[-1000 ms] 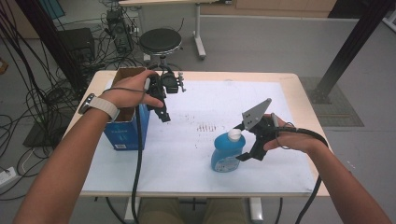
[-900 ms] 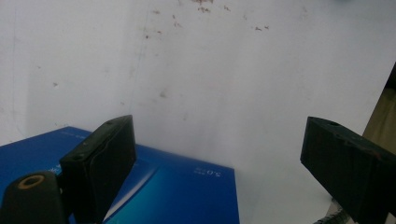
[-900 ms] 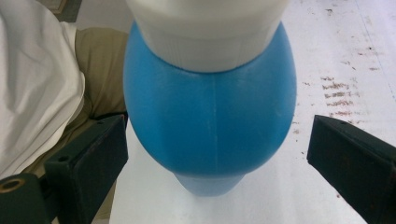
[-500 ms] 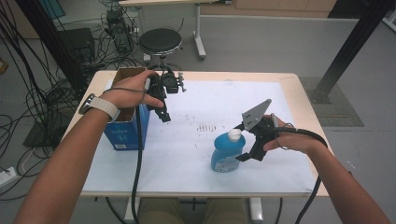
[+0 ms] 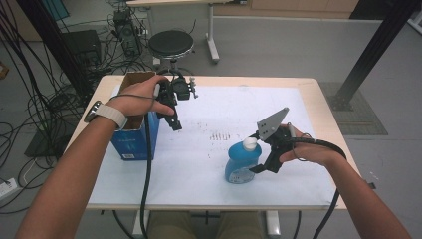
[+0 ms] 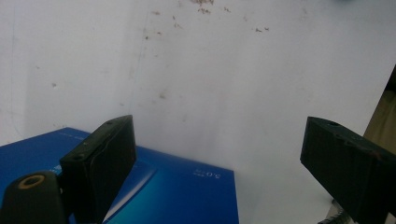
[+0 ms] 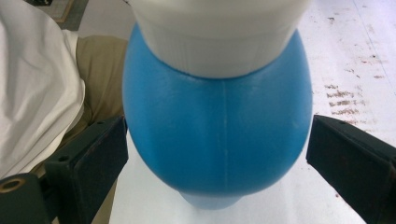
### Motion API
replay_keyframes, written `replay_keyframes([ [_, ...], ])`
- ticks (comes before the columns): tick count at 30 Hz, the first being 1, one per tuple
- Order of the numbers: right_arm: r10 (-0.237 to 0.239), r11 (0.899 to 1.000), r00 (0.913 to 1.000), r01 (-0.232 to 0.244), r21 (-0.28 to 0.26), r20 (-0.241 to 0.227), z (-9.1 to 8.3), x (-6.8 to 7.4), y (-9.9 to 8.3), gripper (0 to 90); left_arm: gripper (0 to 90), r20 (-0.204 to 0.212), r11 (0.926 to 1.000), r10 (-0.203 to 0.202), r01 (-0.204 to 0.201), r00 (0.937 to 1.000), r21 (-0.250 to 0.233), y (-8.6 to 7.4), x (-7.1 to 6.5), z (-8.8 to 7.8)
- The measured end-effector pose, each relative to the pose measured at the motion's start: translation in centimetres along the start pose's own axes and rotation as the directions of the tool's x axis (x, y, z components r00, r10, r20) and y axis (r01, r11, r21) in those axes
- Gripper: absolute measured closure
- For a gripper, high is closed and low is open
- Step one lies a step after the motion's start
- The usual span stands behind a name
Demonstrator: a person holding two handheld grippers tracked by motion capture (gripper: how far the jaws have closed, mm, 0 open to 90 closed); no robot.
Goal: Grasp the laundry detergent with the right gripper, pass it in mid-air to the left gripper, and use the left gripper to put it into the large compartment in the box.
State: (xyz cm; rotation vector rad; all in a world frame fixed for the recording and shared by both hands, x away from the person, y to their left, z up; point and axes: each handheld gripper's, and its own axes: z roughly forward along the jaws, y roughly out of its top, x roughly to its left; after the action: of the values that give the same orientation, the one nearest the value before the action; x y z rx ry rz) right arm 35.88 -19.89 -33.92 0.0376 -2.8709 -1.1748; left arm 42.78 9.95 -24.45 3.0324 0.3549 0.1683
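Right gripper [image 7: 215,140] straddles rounded, seemingly smooth blue bottle [image 7: 217,135].

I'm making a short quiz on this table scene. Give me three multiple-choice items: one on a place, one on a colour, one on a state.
1. Where is the blue box?
A. table's left edge
B. table's right edge
C. on the stool

2. What colour is the bottle's cap?
A. red
B. white
C. black

3. How does the right hand-held gripper stand at the blue bottle?
A. clamped on the cap
B. open, jaws either side
C. far away

Answers: 1 A, the high view shows it at the left edge. 2 B, it is white. 3 B, gaps show beside the bottle.
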Motion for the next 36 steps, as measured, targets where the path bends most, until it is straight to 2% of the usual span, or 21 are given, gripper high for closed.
replay_keyframes([
  [36,0.025,0.995,0.9995,-0.027,-0.1,-0.02,1.9,-0.2,-1.8,11.3,11.5,0.006,0.9999,-0.01,0.01,0.9999,-0.003,-0.1,-0.1,0.4],
])
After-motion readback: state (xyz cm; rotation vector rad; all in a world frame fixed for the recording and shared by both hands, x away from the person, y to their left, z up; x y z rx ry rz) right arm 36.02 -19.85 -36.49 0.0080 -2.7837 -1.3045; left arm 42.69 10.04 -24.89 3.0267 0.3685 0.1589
